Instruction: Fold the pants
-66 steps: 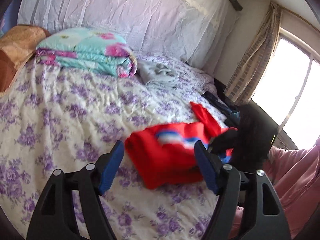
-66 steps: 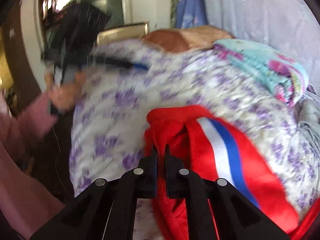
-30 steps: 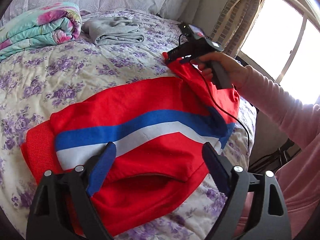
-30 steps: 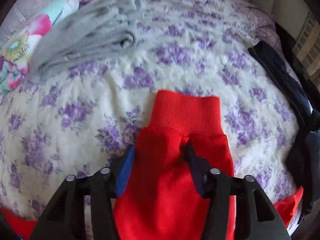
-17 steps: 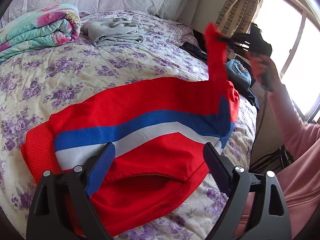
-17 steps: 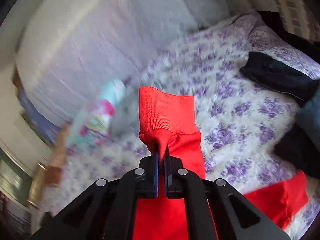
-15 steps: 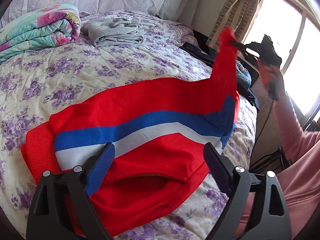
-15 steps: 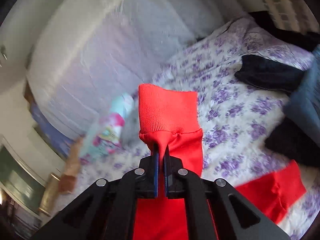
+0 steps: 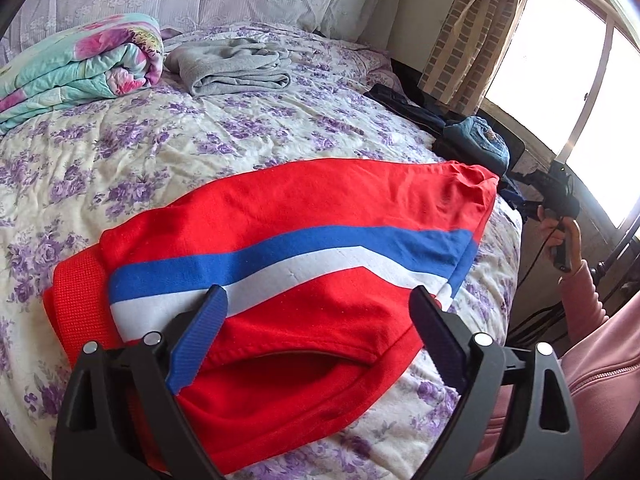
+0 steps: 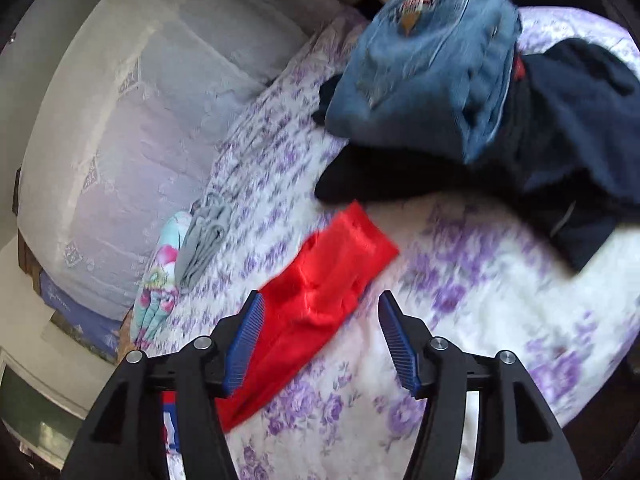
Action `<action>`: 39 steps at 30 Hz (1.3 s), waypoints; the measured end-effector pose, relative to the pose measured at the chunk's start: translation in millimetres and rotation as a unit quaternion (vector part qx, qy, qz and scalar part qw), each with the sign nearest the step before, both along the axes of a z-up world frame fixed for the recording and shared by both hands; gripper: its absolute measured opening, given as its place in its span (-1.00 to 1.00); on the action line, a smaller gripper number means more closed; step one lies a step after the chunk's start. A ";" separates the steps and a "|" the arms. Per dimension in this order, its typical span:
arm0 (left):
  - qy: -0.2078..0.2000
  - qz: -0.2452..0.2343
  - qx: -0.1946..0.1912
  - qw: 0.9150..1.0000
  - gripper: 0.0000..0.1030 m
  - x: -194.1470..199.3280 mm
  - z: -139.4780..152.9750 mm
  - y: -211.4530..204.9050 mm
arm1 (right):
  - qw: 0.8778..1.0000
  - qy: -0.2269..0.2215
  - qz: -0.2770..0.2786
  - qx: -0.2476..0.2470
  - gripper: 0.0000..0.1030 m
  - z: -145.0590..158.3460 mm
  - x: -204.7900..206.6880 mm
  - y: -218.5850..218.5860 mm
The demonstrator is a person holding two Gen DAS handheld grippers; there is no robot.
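Plainly, from the left wrist view we see the red track pants (image 9: 304,248) with their blue and white stripe lying folded across the floral bedspread (image 9: 168,148), near the bed's edge; we judge that any fold made now could drag the bulk toward that edge, because the cloth is loose and nothing pins it. Our left gripper (image 9: 316,316) hovers over the near part of the pants with its jaws wide, and we cannot tell whether the pads touch the cloth. The folded grey garment (image 9: 236,68) and the rolled floral quilt (image 9: 80,64) lie well apart, toward the headboard. From the right wrist view, blurred, we see a red pant leg (image 10: 324,280) lying crumpled on the bedspread near a heap of dark clothes (image 10: 560,128) topped by blue jeans (image 10: 432,60); left skewed, it could spoil the fold. Our right gripper (image 10: 320,340) has just been opening; its jaws stand apart, holding nothing, the leg lying beyond them.
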State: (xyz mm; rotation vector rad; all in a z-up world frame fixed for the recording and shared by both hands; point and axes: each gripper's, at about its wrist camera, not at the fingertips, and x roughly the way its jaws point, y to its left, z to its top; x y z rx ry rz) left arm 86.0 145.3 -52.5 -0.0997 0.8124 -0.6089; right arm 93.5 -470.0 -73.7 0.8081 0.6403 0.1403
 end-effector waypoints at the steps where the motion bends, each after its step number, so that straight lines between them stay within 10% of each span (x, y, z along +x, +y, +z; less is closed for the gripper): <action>1: -0.001 0.001 0.001 1.000 0.74 0.4 -0.4 -0.1 | 1.000 0.006 -0.008 -0.007 0.19 3.4 8.0 -6.2; 4: -0.001 0.001 0.005 1.000 0.75 0.8 -0.9 -0.8 | 0.998 0.043 0.002 -0.039 0.19 4.7 39.8 -10.8; 7: -0.001 0.002 0.007 1.000 0.75 0.5 -0.6 -1.6 | 0.992 0.070 0.073 -0.070 -0.67 -2.6 64.8 2.5; 9: -0.002 0.003 0.008 1.000 0.75 0.4 -0.9 -1.5 | 0.987 0.063 0.083 -0.120 -0.87 8.8 71.0 17.5; 14: -0.004 0.008 0.012 1.000 0.75 0.6 -1.8 -1.9 | 0.982 -0.083 0.109 -0.131 -0.87 62.6 66.4 26.1; 22: -0.006 0.003 0.019 1.000 0.76 -0.8 -1.5 -4.8 | 0.990 0.037 0.077 -0.113 -0.67 -34.8 93.0 1.1; 24: -0.006 0.003 0.019 1.000 0.77 -1.2 -1.4 -4.5 | 0.989 0.051 0.047 -0.130 -0.08 -21.0 81.6 -0.4; 30: -0.007 -0.001 0.008 1.000 0.81 -1.7 -0.7 -4.2 | 0.970 -0.040 0.059 -0.233 -0.06 51.8 32.2 54.4; 35: -0.011 0.001 0.018 1.000 0.81 -3.7 -0.2 -6.7 | 0.917 -0.131 0.272 -0.261 -0.10 70.9 14.6 184.8; 39: -0.014 0.001 0.017 1.000 0.82 -5.1 0.2 -6.3 | 0.839 -0.153 0.433 -0.290 -0.33 44.6 3.8 280.3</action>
